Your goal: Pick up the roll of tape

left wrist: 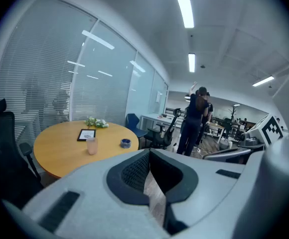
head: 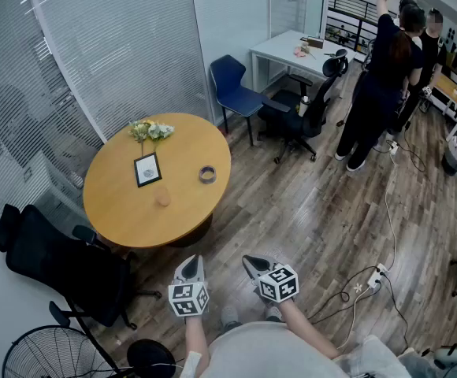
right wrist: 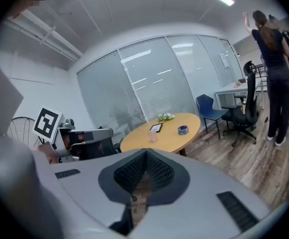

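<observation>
The roll of tape [head: 206, 174] lies flat on the round wooden table [head: 126, 215], near the edge that faces the open floor. That spot suits a reach from the walkway side, with no need to lean over anything else. A pale cup [head: 162, 199] stands near the tape toward the table's middle. A small framed card [head: 147, 169] lies beyond the cup, and a bunch of flowers [head: 150, 130] rests by the far rim. All three sit clear of the tape, so it can likely be taken without knocking anything. A black office chair [head: 59, 262] stands at the table's left side, out of the likely path.

The person stands on the floor well apart from the table, so the pickup has not begun. The left gripper [head: 190, 263] and right gripper [head: 252, 263] are held side by side in front of the body, both aimed forward and tipped a little downward toward the table. Each has its jaws pressed together with nothing between them (only floor shows past the tips). They will have to part before they can close on the tape.
</observation>
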Available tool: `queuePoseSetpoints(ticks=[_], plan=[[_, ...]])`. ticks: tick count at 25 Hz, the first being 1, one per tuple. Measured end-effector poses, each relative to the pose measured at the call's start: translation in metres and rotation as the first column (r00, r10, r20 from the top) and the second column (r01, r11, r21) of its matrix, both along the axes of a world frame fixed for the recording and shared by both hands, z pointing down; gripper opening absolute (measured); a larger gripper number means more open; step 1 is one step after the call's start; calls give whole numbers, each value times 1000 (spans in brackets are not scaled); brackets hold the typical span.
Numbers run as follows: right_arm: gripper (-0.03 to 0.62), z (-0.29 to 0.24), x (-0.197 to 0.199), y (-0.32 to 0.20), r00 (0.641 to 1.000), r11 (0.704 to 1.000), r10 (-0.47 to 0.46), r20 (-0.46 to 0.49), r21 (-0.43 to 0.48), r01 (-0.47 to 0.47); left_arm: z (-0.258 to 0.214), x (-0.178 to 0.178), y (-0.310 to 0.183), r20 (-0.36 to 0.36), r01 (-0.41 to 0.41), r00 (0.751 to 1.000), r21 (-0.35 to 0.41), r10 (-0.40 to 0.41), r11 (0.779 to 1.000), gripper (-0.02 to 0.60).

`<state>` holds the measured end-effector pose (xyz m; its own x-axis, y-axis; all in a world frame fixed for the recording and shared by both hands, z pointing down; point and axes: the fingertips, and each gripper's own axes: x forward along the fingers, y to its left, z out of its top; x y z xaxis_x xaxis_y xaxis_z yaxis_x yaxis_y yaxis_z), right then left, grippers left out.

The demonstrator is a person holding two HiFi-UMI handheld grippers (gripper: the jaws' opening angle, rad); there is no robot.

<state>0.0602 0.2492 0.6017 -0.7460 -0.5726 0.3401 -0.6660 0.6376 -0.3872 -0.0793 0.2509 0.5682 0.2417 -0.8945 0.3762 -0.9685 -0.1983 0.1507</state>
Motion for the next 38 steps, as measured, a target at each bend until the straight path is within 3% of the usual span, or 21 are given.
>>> queuePoseSetpoints(ticks=[8,13,19,22,24,27,32,38], plan=[[-3,7,3,3,999,999,31,-11,-9,-32,6,0,1,-3,-31,1000,-14,31,999,10],[-3,12,4,5,995,995,101,-5,-12,-101,11,-3,1,-6,-68,998,-22,68,997,9],[-3,16,-9,6,990,989,144,0,-21,-144,17,-14,5,-25,-145,989,-35,144,989,11],[1,18,-28,7,990,990,138,-5,-16,-138,25,-33,4,-25,-155,988,-53,154,987,14],[48,19,-41,12,991,991,131,-5,-18,-131,28,-43,5,-30,-166,986,-60,164,984,15],[57,21,-54,19,993,993,120,-10,-13,-121,33,-51,5,-55,-177,983,-61,174,982,69],[83,34,-68,29,996,996,78,-33,-46,-80,52,-51,7,-114,-216,972,-85,206,973,114],[98,42,-90,16,1000,997,21,-11,-77,-22,60,-52,-3,-121,-252,963,-82,241,964,143]])
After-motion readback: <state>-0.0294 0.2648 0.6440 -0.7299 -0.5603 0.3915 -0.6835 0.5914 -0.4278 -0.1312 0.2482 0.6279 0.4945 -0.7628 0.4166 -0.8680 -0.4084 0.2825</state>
